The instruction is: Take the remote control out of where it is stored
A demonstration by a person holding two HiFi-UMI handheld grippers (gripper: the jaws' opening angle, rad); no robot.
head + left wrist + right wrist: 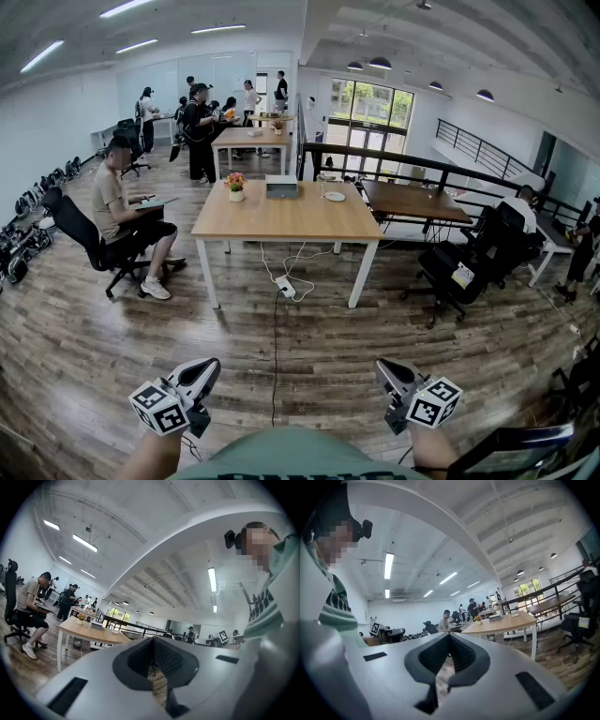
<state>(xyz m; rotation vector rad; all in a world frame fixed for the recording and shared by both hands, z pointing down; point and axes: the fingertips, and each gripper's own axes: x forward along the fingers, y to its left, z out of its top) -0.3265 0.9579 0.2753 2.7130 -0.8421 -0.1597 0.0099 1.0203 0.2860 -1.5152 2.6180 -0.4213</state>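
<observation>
No remote control shows in any view, nor any place that could store one. In the head view my left gripper (210,366) and my right gripper (382,367) are held low, close to my body, above the wooden floor, both pointing forward. Each has its jaws closed together with nothing between them. The left gripper view looks along the shut jaws of that gripper (152,640) toward a wooden table (93,632). In the right gripper view the shut right gripper (449,635) points at the same table (506,623).
The wooden table (281,220) stands a few steps ahead with a flower pot (235,187), a grey box (281,187) and a plate (335,196). A power strip (286,288) and cable lie under it. A seated person (117,211) is at left, black office chairs (459,272) at right.
</observation>
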